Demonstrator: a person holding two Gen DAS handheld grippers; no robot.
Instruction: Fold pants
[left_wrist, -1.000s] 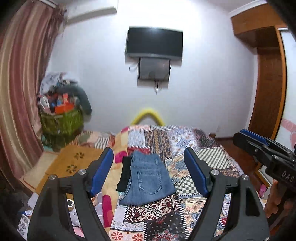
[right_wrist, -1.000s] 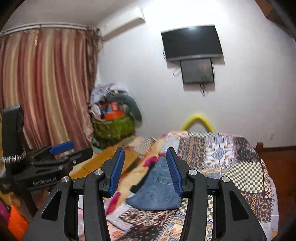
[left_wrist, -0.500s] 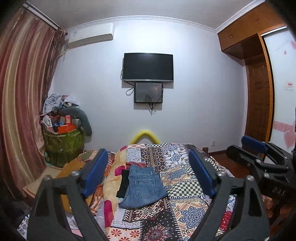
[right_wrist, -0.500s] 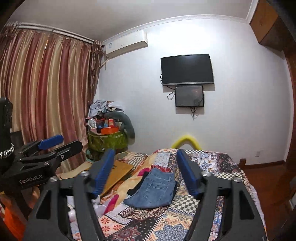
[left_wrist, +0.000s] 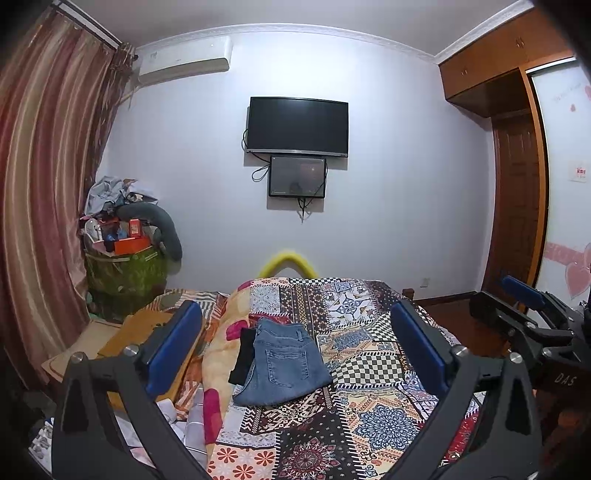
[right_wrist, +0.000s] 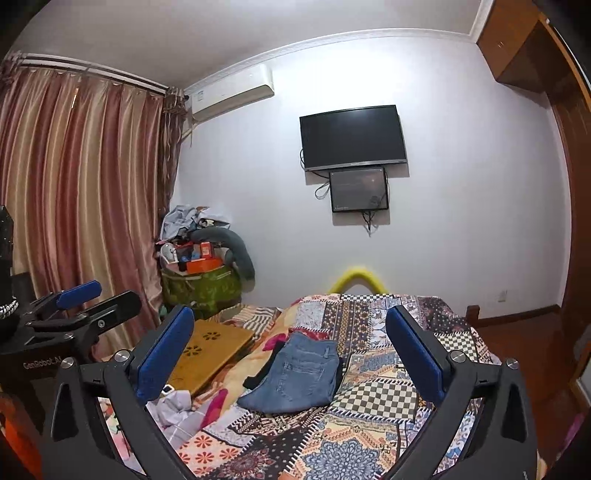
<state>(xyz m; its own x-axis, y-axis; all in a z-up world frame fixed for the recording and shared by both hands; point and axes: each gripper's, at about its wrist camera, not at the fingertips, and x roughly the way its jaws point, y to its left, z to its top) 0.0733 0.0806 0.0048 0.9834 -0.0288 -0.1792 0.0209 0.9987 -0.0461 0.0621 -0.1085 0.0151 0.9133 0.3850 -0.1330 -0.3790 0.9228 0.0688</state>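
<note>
Lying folded on the patchwork bedspread (left_wrist: 369, 373), the blue jeans (left_wrist: 284, 363) are near the left edge of the bed, on top of a black garment (left_wrist: 243, 354). The left gripper (left_wrist: 295, 350) and the right gripper (right_wrist: 290, 354) are both opening wide, with nothing pressed between the blue pads (left_wrist: 173, 347). Neither gripper touches the jeans.

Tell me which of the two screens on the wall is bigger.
The upper screen, the black television; the smaller screen hangs just beneath it.
</note>
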